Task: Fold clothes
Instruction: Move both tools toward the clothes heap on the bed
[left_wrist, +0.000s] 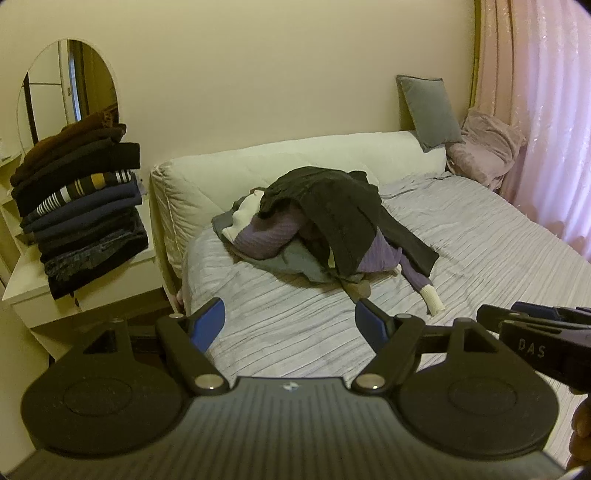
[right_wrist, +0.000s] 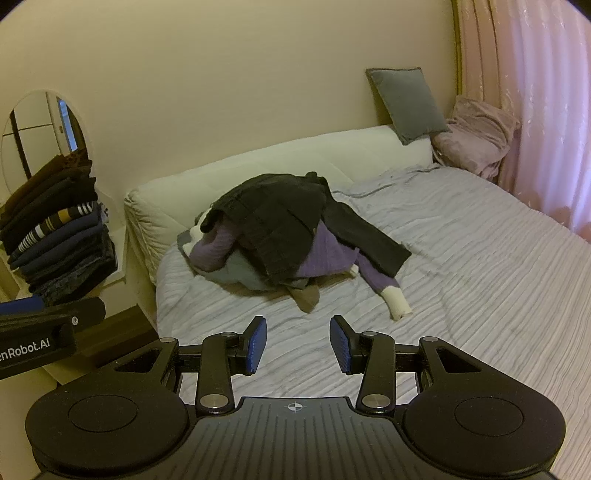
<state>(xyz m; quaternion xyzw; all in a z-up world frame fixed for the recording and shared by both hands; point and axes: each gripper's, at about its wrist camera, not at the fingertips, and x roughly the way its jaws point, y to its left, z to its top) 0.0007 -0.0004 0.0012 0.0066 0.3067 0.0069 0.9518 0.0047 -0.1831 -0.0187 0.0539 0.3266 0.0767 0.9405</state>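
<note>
Both grippers, left gripper (left_wrist: 290, 325) and right gripper (right_wrist: 298, 345), gape empty: folded stack (left_wrist: 79, 206) done leftward, unfolded heap (left_wrist: 317, 221) waiting ahead.

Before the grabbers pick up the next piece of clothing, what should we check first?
1. Left gripper open with nothing between its pads: ok.
2. Right gripper open and holding nothing: ok.
3. Pile of unfolded clothes reachable on the bed: ok.
4. Black garment lies on top, free to lift first: ok.
5. Purple sweater is untangled from the rest: cannot tell.
6. Stack of folded clothes stands steady on the nightstand: not ok, it leans.
</note>
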